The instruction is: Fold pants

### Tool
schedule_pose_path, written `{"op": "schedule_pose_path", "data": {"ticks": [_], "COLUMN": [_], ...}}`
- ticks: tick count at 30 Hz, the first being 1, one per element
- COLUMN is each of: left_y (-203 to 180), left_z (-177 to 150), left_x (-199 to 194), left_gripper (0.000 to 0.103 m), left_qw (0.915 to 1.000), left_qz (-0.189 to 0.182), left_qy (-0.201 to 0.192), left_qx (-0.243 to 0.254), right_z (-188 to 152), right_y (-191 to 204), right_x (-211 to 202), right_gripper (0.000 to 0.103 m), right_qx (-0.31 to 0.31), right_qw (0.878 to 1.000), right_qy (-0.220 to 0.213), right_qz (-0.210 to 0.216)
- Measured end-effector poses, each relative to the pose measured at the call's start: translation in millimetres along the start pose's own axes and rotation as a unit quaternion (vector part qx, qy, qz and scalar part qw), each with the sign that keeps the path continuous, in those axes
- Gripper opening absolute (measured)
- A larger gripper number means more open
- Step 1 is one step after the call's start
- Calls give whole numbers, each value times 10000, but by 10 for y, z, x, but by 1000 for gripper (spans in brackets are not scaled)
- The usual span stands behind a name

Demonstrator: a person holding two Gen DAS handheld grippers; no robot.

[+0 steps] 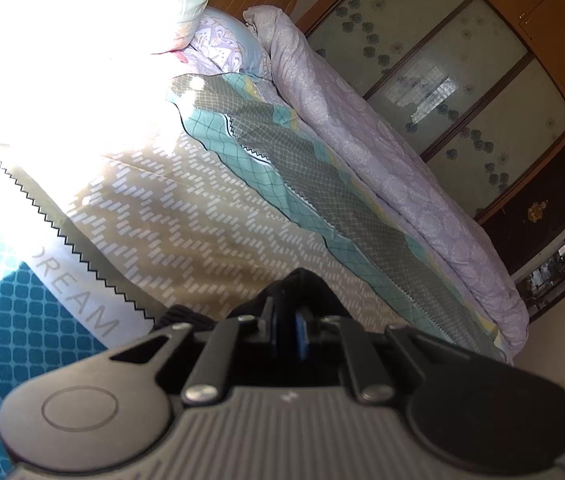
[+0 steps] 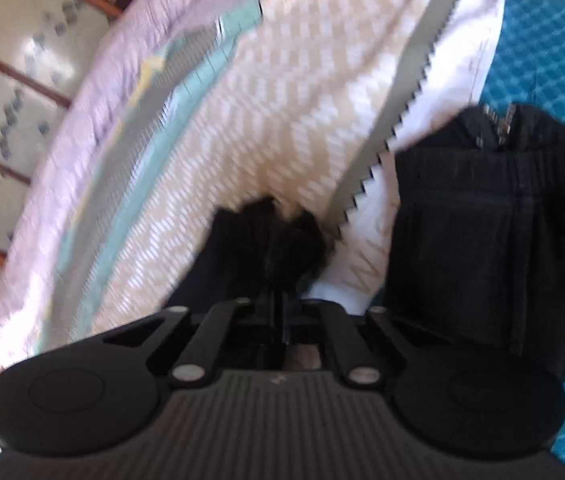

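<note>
Pants (image 2: 482,240), black, are lying partly on the patterned bedspread (image 2: 282,100) at the near right of the right wrist view, with another bunch of the same dark cloth caught at the right gripper (image 2: 278,256), whose jaws are pressing together on it. The left gripper (image 1: 294,304) is likewise pinching black fabric between closed jaws above the bedspread's zigzag border. Farther out, a lilac quilt (image 1: 382,152) is stretching along the bed's right side, and pillows (image 1: 218,40) are sitting at the far end.
</note>
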State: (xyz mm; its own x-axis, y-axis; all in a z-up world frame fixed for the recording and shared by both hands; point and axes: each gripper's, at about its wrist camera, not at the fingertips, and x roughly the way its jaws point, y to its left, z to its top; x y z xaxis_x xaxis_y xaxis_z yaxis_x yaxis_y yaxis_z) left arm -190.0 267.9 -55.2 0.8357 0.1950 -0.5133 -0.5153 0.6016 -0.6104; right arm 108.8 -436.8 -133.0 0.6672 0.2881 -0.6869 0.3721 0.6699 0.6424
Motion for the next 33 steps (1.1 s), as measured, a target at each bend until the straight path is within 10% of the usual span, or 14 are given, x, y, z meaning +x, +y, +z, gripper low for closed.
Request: {"op": "schedule_pose_path", "data": {"ticks": [8, 17, 24, 33], "left_y": [-160, -103, 27, 561], "left_z": [172, 26, 81, -175], "left_x": [314, 1478, 781, -169], "left_gripper": [8, 12, 55, 61], "left_qw": [9993, 9968, 9987, 9961], "left_qz": [-373, 312, -38, 301], "left_qy": [36, 651, 476, 329], "left_qx": [-77, -345, -199, -767], "right_z": [598, 842, 472, -188], "right_y": [714, 1089, 727, 161], "right_x": [-746, 1127, 665, -398], "right_gripper": [6, 22, 37, 45], "right_qx": [-523, -1057, -1176, -1359], "right_qw": [9875, 9922, 9928, 9904], "right_qy": [-1224, -213, -195, -46], "right_qz": [840, -633, -90, 266]}}
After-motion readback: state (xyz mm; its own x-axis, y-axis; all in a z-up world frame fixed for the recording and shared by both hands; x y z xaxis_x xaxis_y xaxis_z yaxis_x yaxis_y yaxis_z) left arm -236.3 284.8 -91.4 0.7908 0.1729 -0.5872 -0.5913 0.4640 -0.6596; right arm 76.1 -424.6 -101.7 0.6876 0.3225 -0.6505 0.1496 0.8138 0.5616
